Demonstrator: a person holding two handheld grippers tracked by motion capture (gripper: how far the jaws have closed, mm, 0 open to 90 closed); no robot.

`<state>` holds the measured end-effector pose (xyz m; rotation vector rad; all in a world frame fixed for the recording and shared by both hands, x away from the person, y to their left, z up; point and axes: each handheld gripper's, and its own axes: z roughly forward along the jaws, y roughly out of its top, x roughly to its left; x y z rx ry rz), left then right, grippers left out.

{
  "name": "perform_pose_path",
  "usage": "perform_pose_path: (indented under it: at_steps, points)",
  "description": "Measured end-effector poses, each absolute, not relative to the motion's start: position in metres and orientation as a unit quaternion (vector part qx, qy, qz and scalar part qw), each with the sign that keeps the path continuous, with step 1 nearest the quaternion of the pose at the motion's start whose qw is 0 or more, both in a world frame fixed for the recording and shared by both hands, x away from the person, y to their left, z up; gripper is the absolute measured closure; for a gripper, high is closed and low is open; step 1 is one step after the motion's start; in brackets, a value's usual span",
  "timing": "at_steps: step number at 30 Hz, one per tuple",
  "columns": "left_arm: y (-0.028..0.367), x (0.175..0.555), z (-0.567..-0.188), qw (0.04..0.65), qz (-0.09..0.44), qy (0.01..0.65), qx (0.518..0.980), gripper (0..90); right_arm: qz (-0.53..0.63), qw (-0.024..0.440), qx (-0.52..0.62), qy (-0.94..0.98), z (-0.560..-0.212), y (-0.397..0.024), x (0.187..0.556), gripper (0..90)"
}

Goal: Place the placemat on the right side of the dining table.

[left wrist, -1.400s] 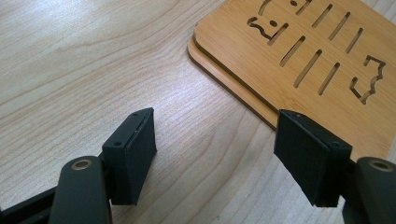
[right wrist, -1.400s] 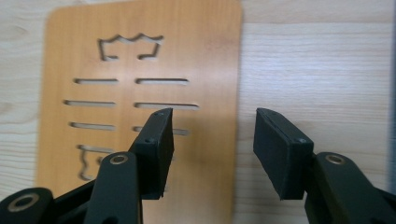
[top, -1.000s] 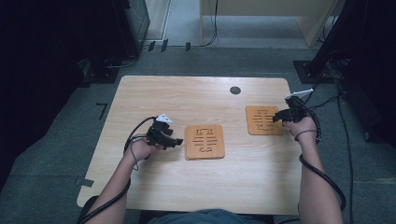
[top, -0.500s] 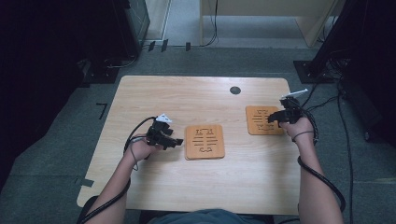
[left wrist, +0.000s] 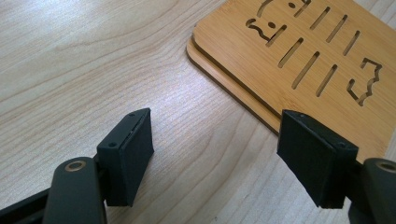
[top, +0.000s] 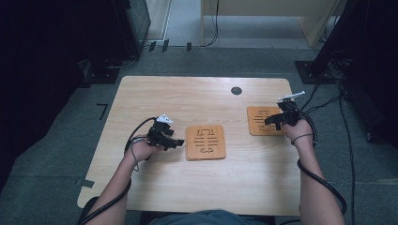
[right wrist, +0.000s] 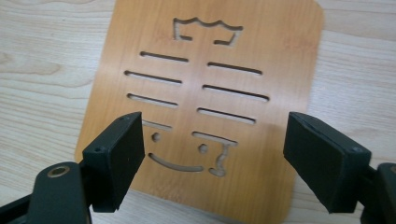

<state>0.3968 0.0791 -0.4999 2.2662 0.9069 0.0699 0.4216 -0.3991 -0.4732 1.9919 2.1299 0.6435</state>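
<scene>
Left gripper (left wrist: 215, 144), jaws wide, empty, aimed at the corner of a stack (left wrist: 299, 60) of two slotted wooden boards mid-counter; the doubled edge is plain in the left gripper view. Right gripper (right wrist: 212, 158), jaws wide, empty, over a single board (right wrist: 210, 93) near the right edge of the counter (top: 187, 98). Boards counted: three. Cut-outs form no legible writing.

Left tongs (top: 174, 141) and right tongs (top: 268, 121), jaws wide apart.
</scene>
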Motion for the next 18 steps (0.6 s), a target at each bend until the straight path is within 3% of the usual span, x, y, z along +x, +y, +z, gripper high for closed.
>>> perform_pose_path:
  at_steps: [18]
  points:
    - [0.079,0.396,-0.500,0.343,0.029,0.346,0.873,25.0,0.228,0.069,0.639,0.732,-0.474,-0.374,0.410,20.7]
